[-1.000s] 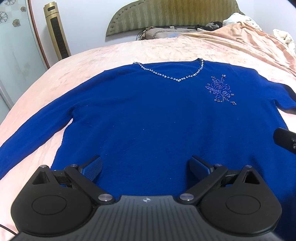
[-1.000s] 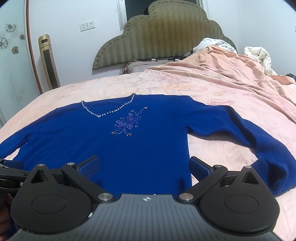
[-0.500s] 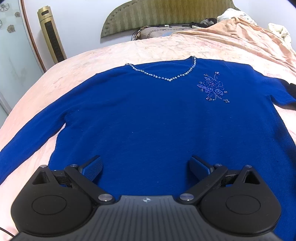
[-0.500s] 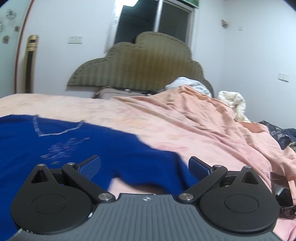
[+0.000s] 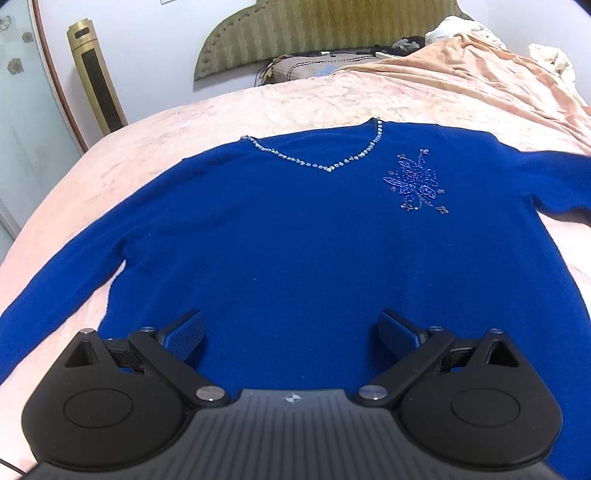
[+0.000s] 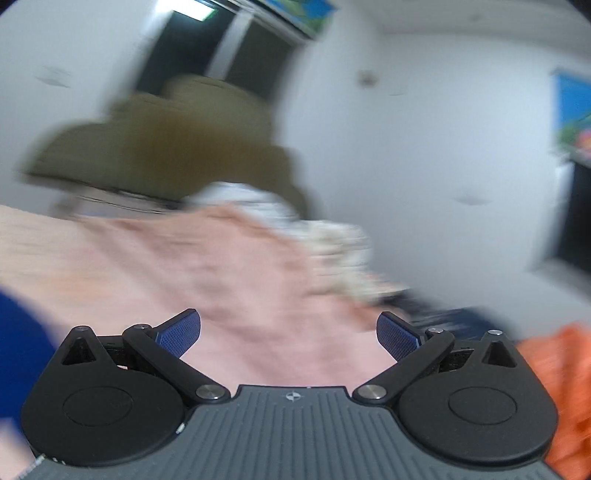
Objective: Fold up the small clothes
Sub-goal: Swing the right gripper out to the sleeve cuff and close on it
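Observation:
A blue long-sleeved sweater [image 5: 295, 240] lies spread flat on the pink bed [image 5: 110, 173], front up, with a beaded V-neck [image 5: 328, 168] and a beaded flower [image 5: 415, 182] on the chest. My left gripper [image 5: 291, 332] is open and empty, low over the sweater's hem. My right gripper [image 6: 288, 334] is open and empty, turned away to the right over the pink bedding [image 6: 221, 266]; its view is blurred. Only a corner of the sweater [image 6: 18, 332] shows at its left edge.
A rumpled peach quilt [image 5: 480, 81] covers the bed's right side, with white clothes [image 5: 458, 29] by the olive headboard [image 5: 314, 33]. A gold tower fan [image 5: 96, 77] stands at the left wall. An orange cloth [image 6: 565, 387] lies at the right gripper's lower right.
My right gripper has swung fast to the right, away from the sweater, and its view has blurred. My left gripper has pulled back slightly, still open over the hem.

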Tool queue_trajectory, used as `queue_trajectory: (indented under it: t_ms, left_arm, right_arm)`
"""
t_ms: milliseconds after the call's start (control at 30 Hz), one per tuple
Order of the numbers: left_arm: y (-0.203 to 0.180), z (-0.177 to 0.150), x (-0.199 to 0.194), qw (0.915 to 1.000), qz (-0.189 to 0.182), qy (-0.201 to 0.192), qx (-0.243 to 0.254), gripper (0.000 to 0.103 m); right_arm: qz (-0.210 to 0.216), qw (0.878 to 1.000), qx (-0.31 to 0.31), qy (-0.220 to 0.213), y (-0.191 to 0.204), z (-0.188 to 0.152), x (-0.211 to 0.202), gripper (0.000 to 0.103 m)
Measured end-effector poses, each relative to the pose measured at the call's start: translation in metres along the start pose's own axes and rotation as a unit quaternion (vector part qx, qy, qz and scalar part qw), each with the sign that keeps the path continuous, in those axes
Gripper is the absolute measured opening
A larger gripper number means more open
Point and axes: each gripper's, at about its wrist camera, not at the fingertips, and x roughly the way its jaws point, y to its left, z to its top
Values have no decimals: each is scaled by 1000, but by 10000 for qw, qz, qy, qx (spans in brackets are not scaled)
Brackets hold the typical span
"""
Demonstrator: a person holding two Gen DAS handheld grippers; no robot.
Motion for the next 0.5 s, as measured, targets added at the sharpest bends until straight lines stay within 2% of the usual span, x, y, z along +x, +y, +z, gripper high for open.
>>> queue_trajectory:
  t_ms: [100,133,167,200,233,300,367,400,433,500]
  left_arm:
    - [-3,-2,-2,10000,-29,-43,77,101]
    - [-4,-2,-2,10000,-31,-39,78,101]
    - [-4,-1,-2,10000,-54,-29,74,101]
    - [-5,0,-3,9999,-88,-32,81,101]
    - [-6,0,-4,9999,-122,-52,105,101]
    - [-9,1,-7,9997,-141,-102,182,101]
    - [-13,2,-10,9994,-129,-166,259,101]
    - [-15,1,-11,9993,-124,-193,304,101]
    - [-17,1,-12,9991,-118,-205,355,101]
    - [-20,1,-12,9988,-116,-208,429,101]
  right_arm:
    - [-1123,9902,-690,455,-31,6,26,103]
    - [-1326,9874,-828,257,-37,5,18,103]
    - [-1339,9877,-803,70,-40,3,10,103]
    - [-1178,9912,-596,-76,-45,-1,-3,103]
    - [-915,9954,-283,-11,-50,-5,-10,103]
    - [-123,9972,625,396,-58,-16,-20,103]
    - [715,9793,1690,858,-62,-39,-27,103]
    - [1087,9656,2086,1105,-60,-51,-29,103]
    - [1462,9508,2404,1294,-53,-66,-31,103]
    - [1966,9313,2682,1488,-37,-87,-39,103]
